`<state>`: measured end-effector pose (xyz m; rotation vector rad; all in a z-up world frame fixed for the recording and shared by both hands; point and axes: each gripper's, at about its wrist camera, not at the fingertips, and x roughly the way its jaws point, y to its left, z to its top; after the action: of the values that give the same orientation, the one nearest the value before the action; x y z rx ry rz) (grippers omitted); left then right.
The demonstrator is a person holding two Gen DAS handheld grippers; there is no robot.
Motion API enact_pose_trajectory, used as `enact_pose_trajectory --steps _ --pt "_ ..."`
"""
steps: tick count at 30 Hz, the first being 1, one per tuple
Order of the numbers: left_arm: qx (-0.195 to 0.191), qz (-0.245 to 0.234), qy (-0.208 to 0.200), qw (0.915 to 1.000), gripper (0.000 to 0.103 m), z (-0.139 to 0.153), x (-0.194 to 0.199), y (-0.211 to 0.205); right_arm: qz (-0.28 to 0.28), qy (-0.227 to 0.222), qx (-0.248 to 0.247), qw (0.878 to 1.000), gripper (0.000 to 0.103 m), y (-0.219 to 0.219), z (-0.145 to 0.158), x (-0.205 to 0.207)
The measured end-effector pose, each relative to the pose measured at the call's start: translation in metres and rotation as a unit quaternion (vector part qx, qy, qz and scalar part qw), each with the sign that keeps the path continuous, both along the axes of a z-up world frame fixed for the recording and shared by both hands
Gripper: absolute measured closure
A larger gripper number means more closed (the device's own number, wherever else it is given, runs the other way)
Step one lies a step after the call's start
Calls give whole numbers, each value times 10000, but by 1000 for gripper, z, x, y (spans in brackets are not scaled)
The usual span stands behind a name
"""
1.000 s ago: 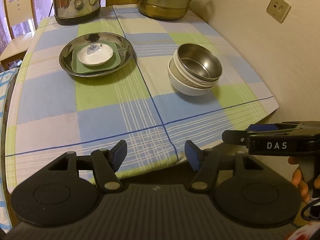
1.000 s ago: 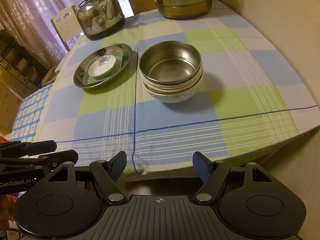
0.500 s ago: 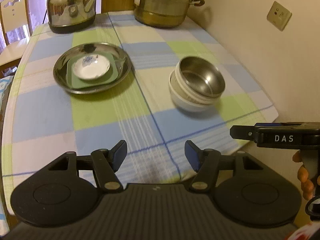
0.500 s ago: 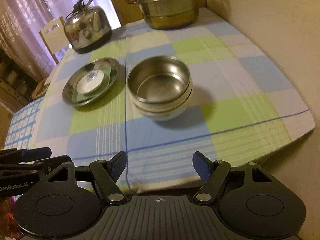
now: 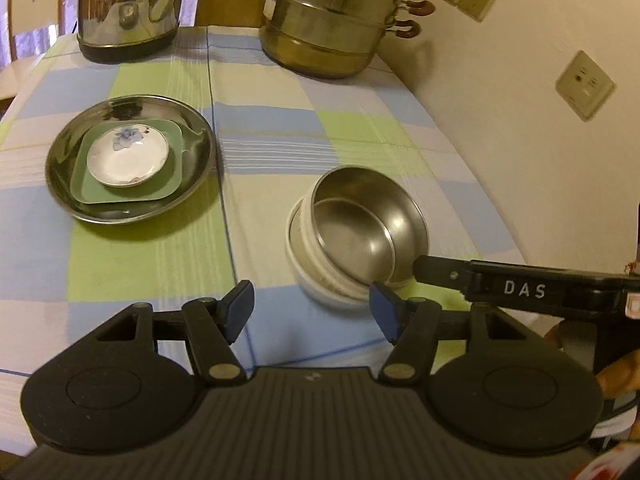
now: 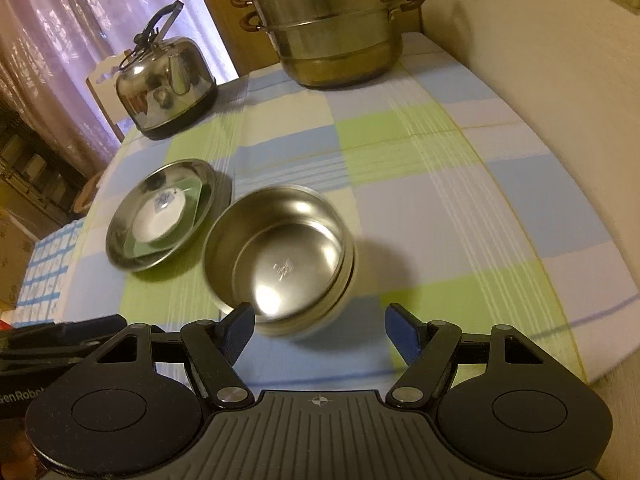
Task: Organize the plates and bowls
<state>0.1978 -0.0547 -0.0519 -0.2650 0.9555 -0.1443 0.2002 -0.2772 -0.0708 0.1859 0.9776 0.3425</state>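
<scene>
A stack of bowls stands on the checked tablecloth: a steel bowl nested in a white bowl. To its left a steel plate holds a green square plate and a small white flowered dish. My left gripper is open and empty, just before the bowl stack. My right gripper is open and empty, its jaws either side of the near rim of the bowl stack. It also shows in the left wrist view.
A steel kettle and a stacked steamer pot stand at the far end of the table. The wall with sockets runs along the right. A chair stands beyond the far left corner.
Both grippers have moved forward over the table edge toward the bowl stack, which now sits close in front of them. Nothing on the table has moved.
</scene>
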Motion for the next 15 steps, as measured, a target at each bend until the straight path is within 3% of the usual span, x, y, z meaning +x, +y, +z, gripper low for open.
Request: enact_pose_trajectory --steps 7,10,12,15 --pt "7 478 273 9985 42 -23 31 -16 381 142 54 9992 34 0 -21 38" --pt "-11 616 386 9974 45 -33 36 -17 488 303 131 9983 43 1 -32 51" --pt "17 687 439 9967 54 -36 40 -18 562 406 170 9975 48 1 -38 57" --pt "21 732 501 9961 56 -40 44 -20 668 483 192 9964 53 2 -42 61"
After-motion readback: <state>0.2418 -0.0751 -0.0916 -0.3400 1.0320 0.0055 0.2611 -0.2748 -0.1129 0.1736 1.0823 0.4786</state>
